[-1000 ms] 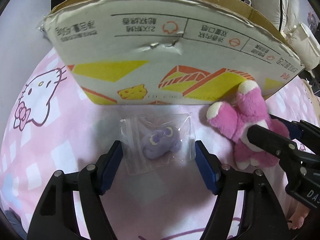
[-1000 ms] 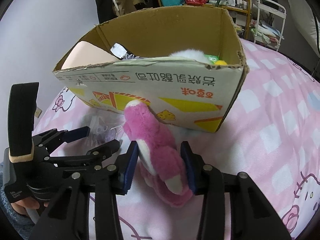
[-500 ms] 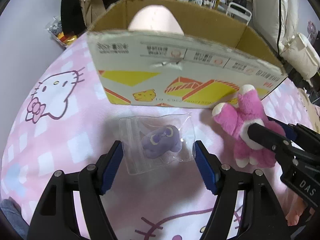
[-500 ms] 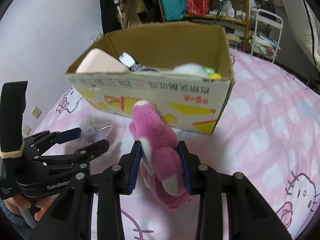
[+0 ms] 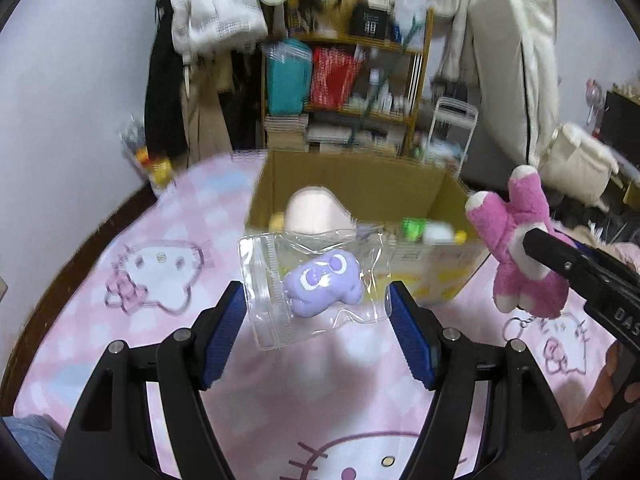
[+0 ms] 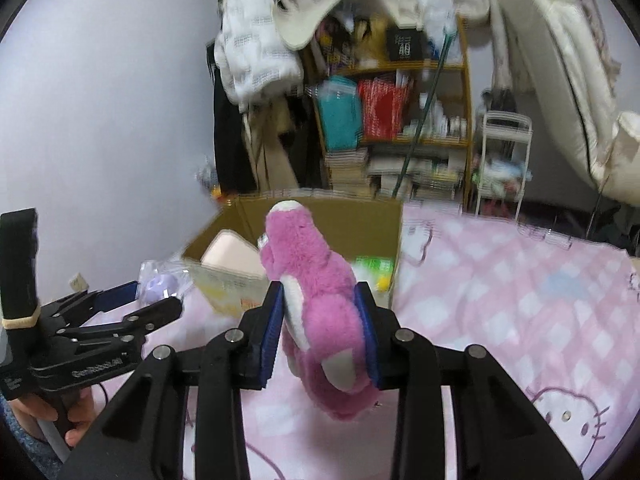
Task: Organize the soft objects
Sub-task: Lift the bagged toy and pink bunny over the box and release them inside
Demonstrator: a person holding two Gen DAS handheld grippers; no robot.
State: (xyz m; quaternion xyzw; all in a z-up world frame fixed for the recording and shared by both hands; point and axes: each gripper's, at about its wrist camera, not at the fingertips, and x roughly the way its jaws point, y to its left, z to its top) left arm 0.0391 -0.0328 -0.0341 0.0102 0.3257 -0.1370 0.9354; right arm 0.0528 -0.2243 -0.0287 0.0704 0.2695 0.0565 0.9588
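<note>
While the left gripper [image 5: 316, 312] pinches a clear zip bag [image 5: 312, 284] (purple plush inside) by its edges, the right gripper [image 6: 320, 320] clamps a pink plush toy [image 6: 316, 300]; both hang above the pink bedspread [image 6: 520, 300], near the open cardboard box [image 5: 352, 176].

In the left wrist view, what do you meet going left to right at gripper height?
left gripper's left pad → clear bag with purple plush → its right pad → pink plush → right gripper's finger.
</note>
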